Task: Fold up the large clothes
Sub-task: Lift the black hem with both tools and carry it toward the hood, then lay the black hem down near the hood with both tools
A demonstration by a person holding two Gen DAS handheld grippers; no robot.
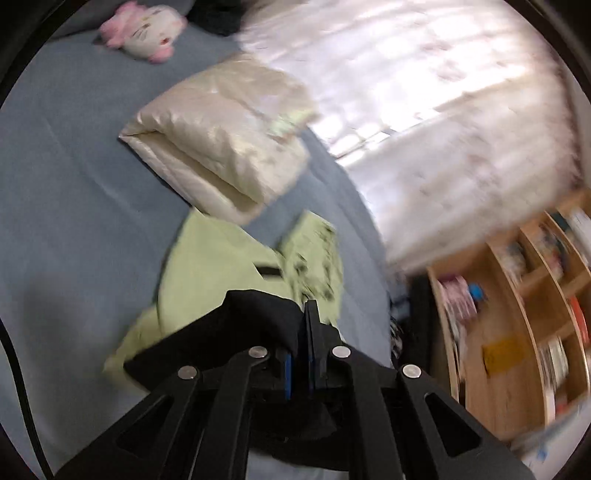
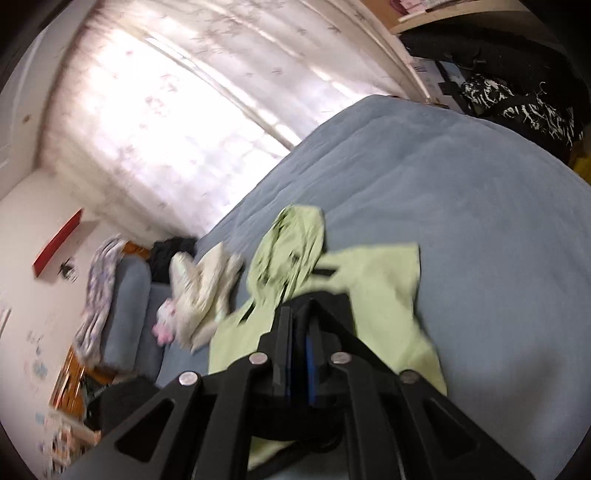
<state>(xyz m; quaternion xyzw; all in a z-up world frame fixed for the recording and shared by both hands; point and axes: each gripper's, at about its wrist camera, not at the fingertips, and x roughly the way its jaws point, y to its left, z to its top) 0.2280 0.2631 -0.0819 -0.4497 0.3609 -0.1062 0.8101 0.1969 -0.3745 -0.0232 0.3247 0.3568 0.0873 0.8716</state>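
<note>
The light-green garment (image 1: 218,266) lies on the bed (image 1: 74,206), just ahead of and below both grippers. The left gripper (image 1: 301,325) pinches black fabric (image 1: 258,317); the right gripper (image 2: 295,325) seems narrowly closed on similar black cloth, though blur obscures it.

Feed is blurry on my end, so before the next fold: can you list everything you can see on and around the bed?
Garment: one, light green with black trim, spread on the bed near both grippers.
Black cloth: one piece, at the left gripper's jaws.
Folded quilt: one, cream, on the bed beyond the garment.
Plush toy: one, pink and white, far end of the bed.
Bed cover: one, blue-grey.
Curtain: one, white, backlit.
Shelf unit: one, wooden, beside the bed.
Left gripper: black, shut on the black cloth.
Right gripper: black, nearly shut, above the garment; contents unclear.
</note>
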